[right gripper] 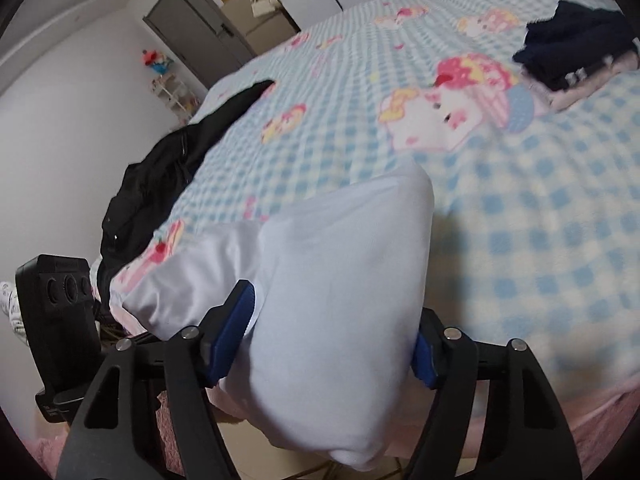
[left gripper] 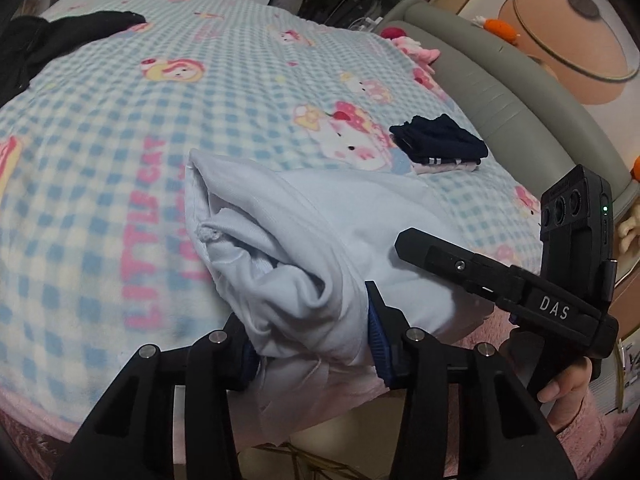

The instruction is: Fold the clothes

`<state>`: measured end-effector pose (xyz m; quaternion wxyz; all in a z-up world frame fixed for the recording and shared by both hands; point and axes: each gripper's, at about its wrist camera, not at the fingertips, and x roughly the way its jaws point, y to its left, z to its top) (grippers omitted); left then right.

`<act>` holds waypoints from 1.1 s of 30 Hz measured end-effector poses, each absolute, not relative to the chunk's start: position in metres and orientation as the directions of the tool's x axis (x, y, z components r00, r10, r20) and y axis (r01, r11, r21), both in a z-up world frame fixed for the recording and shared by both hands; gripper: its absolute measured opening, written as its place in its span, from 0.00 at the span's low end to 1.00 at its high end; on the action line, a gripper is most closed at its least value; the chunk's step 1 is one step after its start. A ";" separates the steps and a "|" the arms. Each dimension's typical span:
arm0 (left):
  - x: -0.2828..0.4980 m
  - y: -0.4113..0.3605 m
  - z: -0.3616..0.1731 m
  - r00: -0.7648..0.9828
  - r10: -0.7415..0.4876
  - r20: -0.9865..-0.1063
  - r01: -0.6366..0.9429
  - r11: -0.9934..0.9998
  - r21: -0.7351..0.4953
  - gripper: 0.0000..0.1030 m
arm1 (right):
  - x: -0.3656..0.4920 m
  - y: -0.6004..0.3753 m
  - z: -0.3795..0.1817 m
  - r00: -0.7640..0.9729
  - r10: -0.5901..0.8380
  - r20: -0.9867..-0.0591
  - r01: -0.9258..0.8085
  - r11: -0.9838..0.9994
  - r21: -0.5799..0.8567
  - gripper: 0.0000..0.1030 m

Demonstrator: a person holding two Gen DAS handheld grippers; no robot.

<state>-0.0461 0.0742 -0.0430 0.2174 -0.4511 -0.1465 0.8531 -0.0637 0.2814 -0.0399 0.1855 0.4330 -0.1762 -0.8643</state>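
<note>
Between the blue pads of the left gripper (left gripper: 316, 344) sits a bunched-up fold of the white garment (left gripper: 304, 216), and the pads look pressed into it on both sides, so I'd call that a grip on cloth. Same story on the right gripper (right gripper: 332, 344): its jaws stand fairly wide but they're clamped on a thick, puffy wad of the same white fabric. My guess is both ends are pinched so the piece can be carried over the checked cartoon blanket (left gripper: 120, 128) and laid flat for a fold; holding two spots keeps it from sagging into a heap.

Just ahead of the left gripper the cloth bulges forward over the bed's near edge, with the rest trailing below the fingers. Further out, ahead and to the right, there's a small stack of folded dark clothes (left gripper: 438, 140), likely finished ones parked out of the way. Far ahead to the left lies a black garment (left gripper: 48, 40), unfolded, probably next in line.

Hard to tell what the white thing actually is: shirt, maybe? No sleeves or collar clearly show. The lower part hangs out of frame, and the right gripper's cloth hides its own fingertips. Beside the left gripper, only a bit of the person's hand (left gripper: 568, 384) shows.
</note>
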 end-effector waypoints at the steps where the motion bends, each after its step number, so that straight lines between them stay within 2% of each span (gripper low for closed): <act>1: -0.047 0.078 -0.043 -0.496 0.503 -0.708 -0.240 -0.863 -0.444 0.44 | -0.063 0.284 -0.037 -0.561 -0.463 -0.686 0.175 -0.876 0.449 0.65; 5: -0.051 0.103 -0.034 -0.488 0.500 -0.715 -0.264 -0.866 -0.425 0.42 | -0.062 0.299 -0.033 -0.564 -0.463 -0.684 0.167 -0.875 0.454 0.60; 9: -0.067 0.140 -0.011 -0.494 0.521 -0.696 -0.339 -0.853 -0.397 0.40 | -0.064 0.329 -0.019 -0.598 -0.451 -0.663 0.155 -0.876 0.456 0.59; 16: -0.132 0.236 0.034 -0.496 0.587 -0.640 -0.455 -0.803 -0.385 0.40 | -0.100 0.415 0.028 -0.696 -0.355 -0.624 0.082 -0.903 0.422 0.59; 20: -0.180 0.303 0.056 -0.494 0.623 -0.606 -0.480 -0.777 -0.407 0.41 | -0.133 0.470 0.059 -0.742 -0.261 -0.618 0.042 -0.937 0.346 0.59; 24: -0.223 0.351 0.070 -0.520 0.651 -0.553 -0.489 -0.757 -0.432 0.41 | -0.174 0.526 0.088 -0.766 -0.220 -0.603 0.012 -0.944 0.329 0.59; 28: -0.272 0.384 0.054 -0.533 0.664 -0.525 -0.449 -0.748 -0.489 0.42 | -0.222 0.568 0.096 -0.790 -0.198 -0.580 0.025 -0.956 0.292 0.61; 29: -0.284 0.391 0.043 -0.535 0.655 -0.533 -0.437 -0.755 -0.489 0.46 | -0.234 0.576 0.091 -0.794 -0.185 -0.579 0.026 -0.962 0.272 0.63; 30: -0.294 0.397 0.028 -0.529 0.635 -0.563 -0.422 -0.772 -0.475 0.48 | -0.246 0.585 0.081 -0.792 -0.169 -0.586 0.021 -0.968 0.250 0.67; 32: -0.317 0.406 -0.016 -0.446 0.591 -0.672 -0.364 -0.806 -0.467 0.62 | -0.272 0.605 0.042 -0.730 -0.149 -0.667 -0.031 -0.968 0.250 0.73; 33: -0.322 0.403 -0.032 -0.379 0.624 -0.683 -0.342 -0.780 -0.524 0.62 | -0.285 0.616 0.019 -0.684 -0.142 -0.716 -0.065 -0.965 0.254 0.74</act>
